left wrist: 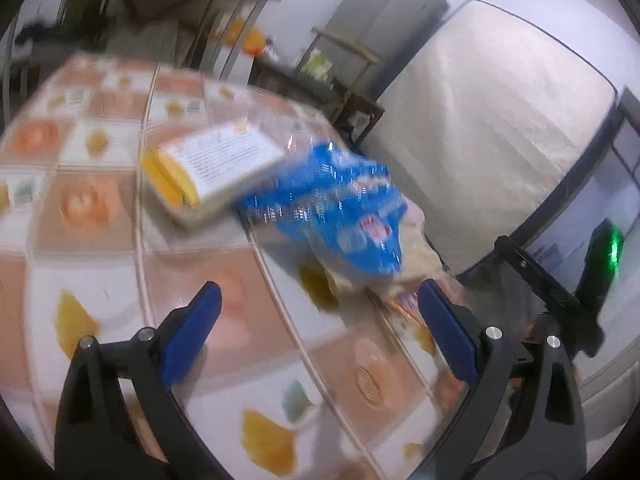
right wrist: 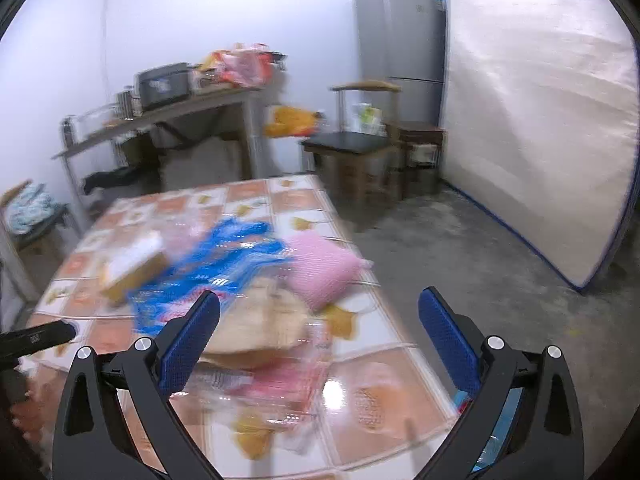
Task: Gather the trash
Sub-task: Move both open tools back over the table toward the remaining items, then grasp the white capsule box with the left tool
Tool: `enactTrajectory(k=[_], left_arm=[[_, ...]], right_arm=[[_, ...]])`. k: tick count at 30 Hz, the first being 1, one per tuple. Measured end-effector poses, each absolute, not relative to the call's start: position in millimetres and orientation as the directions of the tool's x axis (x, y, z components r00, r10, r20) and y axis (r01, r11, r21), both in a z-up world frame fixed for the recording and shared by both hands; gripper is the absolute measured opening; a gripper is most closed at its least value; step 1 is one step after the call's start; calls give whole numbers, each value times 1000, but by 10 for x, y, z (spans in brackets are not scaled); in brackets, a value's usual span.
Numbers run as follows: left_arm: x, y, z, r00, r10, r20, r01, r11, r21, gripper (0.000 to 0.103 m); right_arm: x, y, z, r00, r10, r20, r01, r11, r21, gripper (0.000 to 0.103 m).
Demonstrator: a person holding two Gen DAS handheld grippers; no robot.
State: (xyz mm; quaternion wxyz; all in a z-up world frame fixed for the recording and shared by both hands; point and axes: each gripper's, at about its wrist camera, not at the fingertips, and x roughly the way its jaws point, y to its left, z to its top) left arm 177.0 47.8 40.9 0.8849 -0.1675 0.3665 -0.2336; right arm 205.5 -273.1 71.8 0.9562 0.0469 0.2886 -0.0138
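Observation:
Trash lies in a blurred heap on the tiled-pattern table [right wrist: 376, 364]: a yellow-edged box with a white label [left wrist: 212, 168], a crumpled blue plastic wrapper [left wrist: 340, 208], a pink packet [right wrist: 324, 268], a brown paper bag [right wrist: 260, 320] and clear plastic packaging [right wrist: 272, 384]. In the right wrist view the box [right wrist: 132, 264] sits left of the blue wrapper [right wrist: 216, 268]. My left gripper [left wrist: 320, 332] hovers open in front of the wrapper, holding nothing. Above the paper bag and the table's near edge, my right gripper [right wrist: 320, 336] is also open and holds nothing.
A mattress [right wrist: 540, 120] leans on the right wall beside a grey fridge [right wrist: 400, 40]. A chair [right wrist: 352, 144] and a wooden stool [right wrist: 416, 132] stand behind the table. A cluttered shelf table [right wrist: 180, 108] lines the back wall. Concrete floor [right wrist: 480, 280] lies to the right.

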Motion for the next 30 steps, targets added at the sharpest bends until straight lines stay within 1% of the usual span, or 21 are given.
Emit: enactTrajectory(k=[4, 7, 11, 14, 18, 21, 24, 27, 29, 30], left_arm=[[1894, 444, 630, 670, -483, -564, 376, 876, -303, 95], [1978, 420, 715, 692, -446, -567, 399, 892, -214, 95], [2042, 295, 726, 674, -463, -575, 463, 872, -160, 95], [2081, 197, 686, 685, -441, -579, 472, 875, -109, 95], [2322, 290, 671, 695, -426, -579, 448, 887, -115, 95], [2616, 395, 680, 681, -399, -614, 420, 900, -118, 94], [2940, 438, 646, 622, -386, -681, 436, 894, -108, 88], [3170, 418, 562, 556, -372, -743, 462, 882, -95, 78], [3289, 396, 485, 518, -347, -782, 463, 882, -84, 69], [3330, 383, 454, 501, -342, -795, 470, 879, -82, 69]], right_arm=[[2155, -2585, 711, 796, 149, -587, -37, 980, 198, 97], [2241, -2509, 654, 766, 214, -606, -74, 966, 248, 97], [2283, -2442, 585, 743, 268, -613, -100, 951, 294, 97], [2323, -2487, 525, 733, 293, -613, -100, 939, 329, 97], [2315, -2534, 482, 722, 315, -616, -106, 930, 352, 97], [2321, -2536, 454, 716, 327, -617, -116, 927, 358, 97], [2310, -2541, 424, 709, 343, -616, -125, 921, 369, 97], [2293, -2548, 404, 707, 351, -614, -130, 918, 375, 97], [2290, -2558, 388, 705, 355, -614, -130, 915, 381, 97], [2285, -2570, 378, 703, 357, -615, -128, 914, 385, 97]])
